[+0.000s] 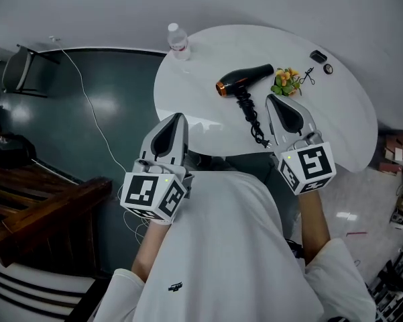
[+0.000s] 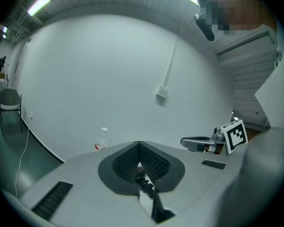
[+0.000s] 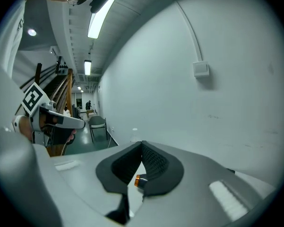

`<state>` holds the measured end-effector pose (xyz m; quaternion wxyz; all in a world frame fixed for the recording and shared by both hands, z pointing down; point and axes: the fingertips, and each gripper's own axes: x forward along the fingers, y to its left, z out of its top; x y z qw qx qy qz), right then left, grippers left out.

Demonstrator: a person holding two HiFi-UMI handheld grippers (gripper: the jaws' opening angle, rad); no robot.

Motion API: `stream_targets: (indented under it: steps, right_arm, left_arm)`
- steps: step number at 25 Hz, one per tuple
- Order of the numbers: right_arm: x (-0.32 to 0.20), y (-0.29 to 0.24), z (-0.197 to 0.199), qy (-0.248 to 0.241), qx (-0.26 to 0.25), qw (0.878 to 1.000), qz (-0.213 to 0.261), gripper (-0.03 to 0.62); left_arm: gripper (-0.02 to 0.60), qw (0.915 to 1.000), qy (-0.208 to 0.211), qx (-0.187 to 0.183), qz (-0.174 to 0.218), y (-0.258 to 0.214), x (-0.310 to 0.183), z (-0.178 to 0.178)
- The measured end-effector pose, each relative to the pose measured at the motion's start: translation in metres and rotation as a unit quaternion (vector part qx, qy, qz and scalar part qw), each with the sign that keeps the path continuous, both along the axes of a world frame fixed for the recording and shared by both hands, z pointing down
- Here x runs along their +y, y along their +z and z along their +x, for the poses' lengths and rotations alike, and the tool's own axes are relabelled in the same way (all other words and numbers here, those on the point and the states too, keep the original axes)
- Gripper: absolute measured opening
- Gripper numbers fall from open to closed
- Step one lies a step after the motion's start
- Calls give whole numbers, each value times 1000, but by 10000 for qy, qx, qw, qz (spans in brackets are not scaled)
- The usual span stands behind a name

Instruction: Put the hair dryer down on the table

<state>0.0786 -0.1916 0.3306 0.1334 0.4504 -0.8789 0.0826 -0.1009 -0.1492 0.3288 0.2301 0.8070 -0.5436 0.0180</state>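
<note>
The black hair dryer (image 1: 245, 79) with an orange nozzle lies on its side on the round white table (image 1: 201, 86). Its coiled cord (image 1: 252, 117) trails toward the table's near edge. Both grippers are held close to the person's body, short of the table edge and apart from the dryer. My left gripper (image 1: 176, 117) is shut with nothing in it, its jaws meeting in the left gripper view (image 2: 139, 144). My right gripper (image 1: 271, 98) is shut and empty too, beside the cord's end. A bit of the orange nozzle (image 3: 139, 179) shows below its closed jaws (image 3: 142, 143).
A water bottle (image 1: 178, 42) stands at the table's far left edge. A yellow-green bunch (image 1: 286, 80) and two small dark items (image 1: 318, 56) lie right of the dryer. A chair (image 1: 17, 69) and wooden steps (image 1: 40, 206) stand on the dark floor at left.
</note>
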Motion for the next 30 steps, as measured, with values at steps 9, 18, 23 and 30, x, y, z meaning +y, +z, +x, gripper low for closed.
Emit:
stream_targets:
  steps: [9, 18, 23, 30]
  right_arm:
    - [16, -39, 16, 220, -265, 9988, 334, 11]
    - [32, -44, 31, 448, -320, 9966, 610, 11]
    - [37, -41, 30, 477, -423, 9962, 589, 11]
    - [42, -41, 24, 398, -484, 9964, 578, 11]
  left_arm:
    - [9, 9996, -40, 104, 241, -19, 2, -7]
    - [9, 9993, -174, -35, 322, -24, 11, -12]
    - [9, 9994, -163, -64, 295, -23, 18, -10]
    - [9, 9993, -188, -56, 317, -24, 25, -10]
